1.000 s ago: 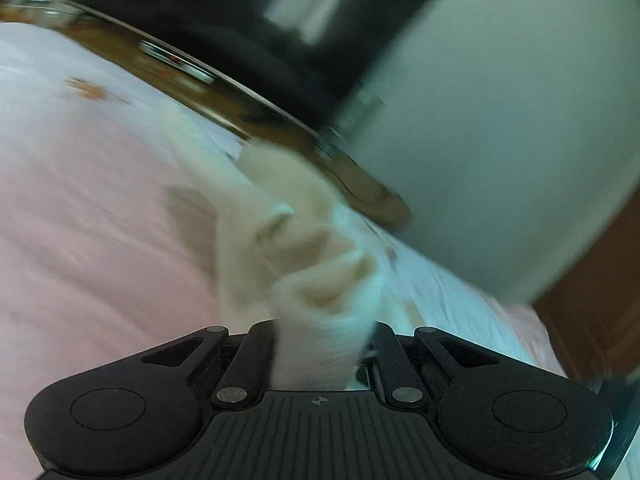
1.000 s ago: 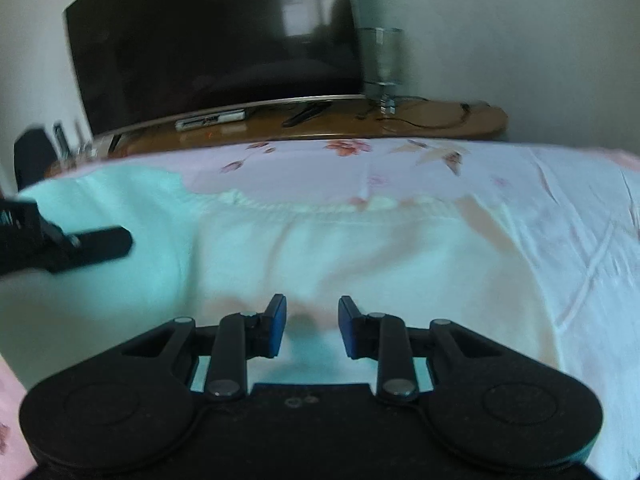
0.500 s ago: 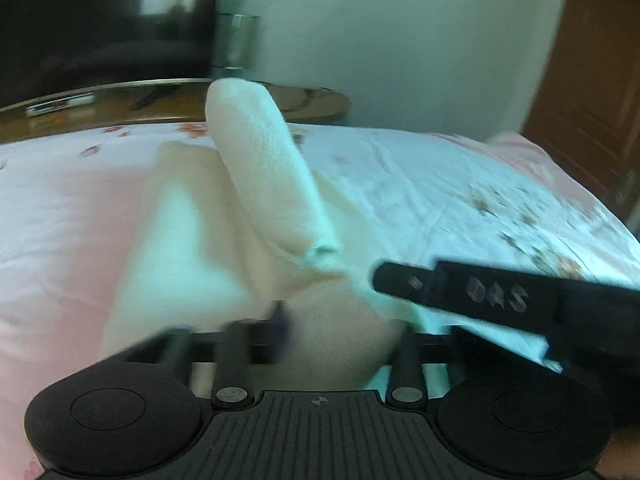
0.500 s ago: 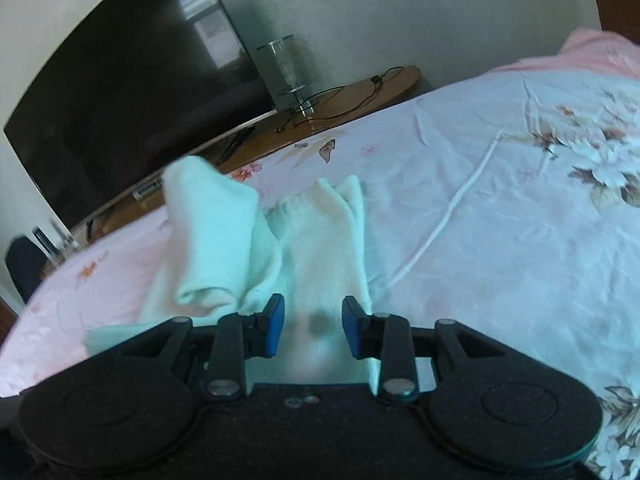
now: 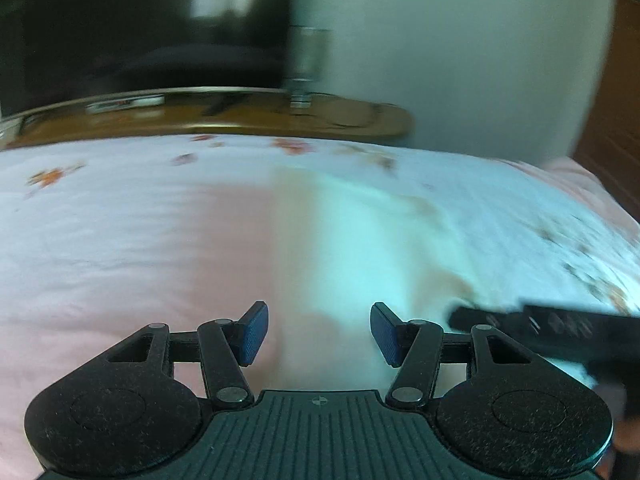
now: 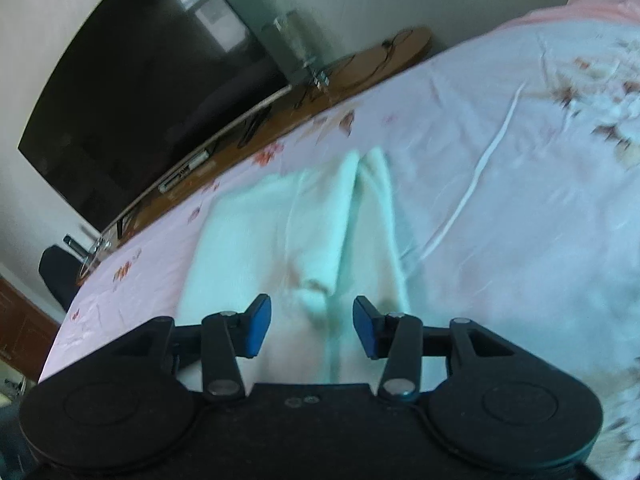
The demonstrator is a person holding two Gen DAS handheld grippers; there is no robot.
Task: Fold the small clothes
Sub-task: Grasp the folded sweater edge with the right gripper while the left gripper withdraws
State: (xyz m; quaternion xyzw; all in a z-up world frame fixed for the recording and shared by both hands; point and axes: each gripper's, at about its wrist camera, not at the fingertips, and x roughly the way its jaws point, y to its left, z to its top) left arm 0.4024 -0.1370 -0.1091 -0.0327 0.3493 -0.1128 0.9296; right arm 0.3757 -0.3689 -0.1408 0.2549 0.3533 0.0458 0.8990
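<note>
1. The left gripper (image 5: 318,334) is released, blue pads spread wide with nothing between them, hanging just above the near end of the pale cream garment (image 5: 360,240).
2. The right gripper (image 6: 312,326) is likewise released and empty, its jaws apart over the near end of the same garment (image 6: 304,236). Part of it shows as a dark bar at the right of the left wrist view (image 5: 560,328), so the two tools are close together.
3. The garment lies on the floral bedsheet (image 6: 520,200) as a long narrow strip, sides turned in toward a centre seam, with a bunched cuff-like lump just ahead of the right jaws.
4. What could go wrong, as I judge it: the folded-in sides look loose, so a pinch that catches only the top layer would pull the fold open when lifted. Grabbing the sheet along with the knit would drag wrinkles under it. With the grippers this near each other, a hasty reach could knock them together.
5. Both views are motion-blurred, so exact edges of the cloth are hard to place.
6. Room: open sheet lies to either side and beyond the garment. The far bed edge meets a wooden TV stand (image 6: 360,68) carrying a dark television (image 6: 152,92) and a glass (image 6: 296,44), well apart from the work.
</note>
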